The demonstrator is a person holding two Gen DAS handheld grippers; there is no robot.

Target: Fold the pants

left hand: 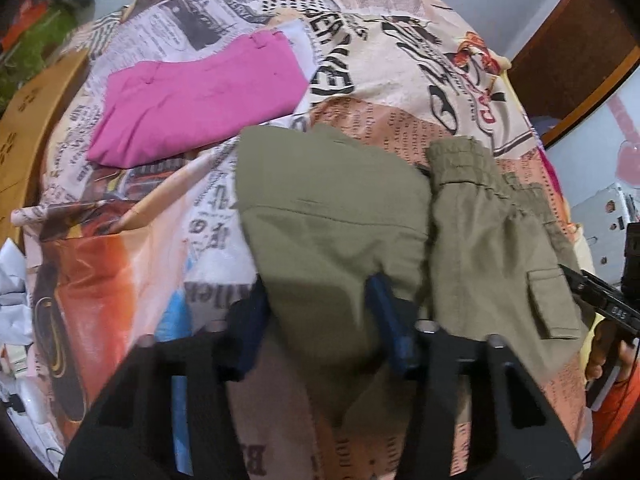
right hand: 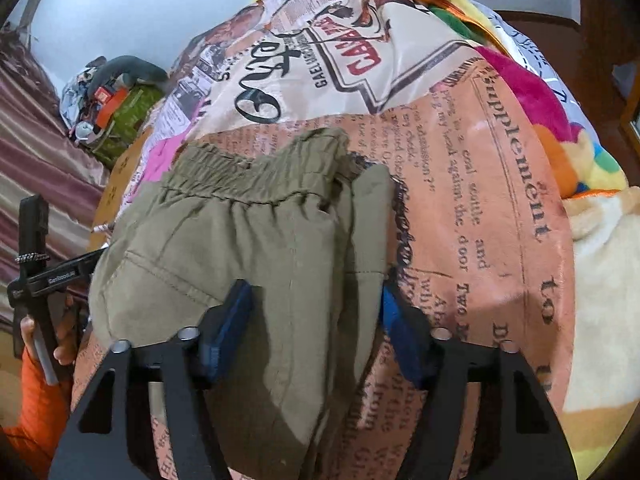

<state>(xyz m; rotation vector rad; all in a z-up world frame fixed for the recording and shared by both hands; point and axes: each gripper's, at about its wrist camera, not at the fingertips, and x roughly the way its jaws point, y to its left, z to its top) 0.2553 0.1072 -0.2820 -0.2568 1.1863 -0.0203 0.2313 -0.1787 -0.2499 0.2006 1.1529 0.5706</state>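
Note:
Olive green cargo pants (left hand: 340, 216) lie on a bed with a newspaper-print cover (left hand: 380, 80). In the left wrist view my left gripper (left hand: 316, 300) has its blue fingers wide apart with a pant leg between them; the cloth runs over and through the gap. The elastic waistband (left hand: 464, 160) and a flap pocket (left hand: 552, 304) lie to the right. In the right wrist view my right gripper (right hand: 316, 308) also stands wide apart around the pants (right hand: 248, 240), below the waistband (right hand: 240, 180). The other gripper (right hand: 44, 272) shows at the left edge.
Folded pink pants (left hand: 192, 100) lie on the cover beyond the olive ones. A wooden board (left hand: 28, 120) edges the bed on the left. A colourful fleece blanket (right hand: 560, 128) lies at the right. Clutter (right hand: 108, 104) sits at the far bed end.

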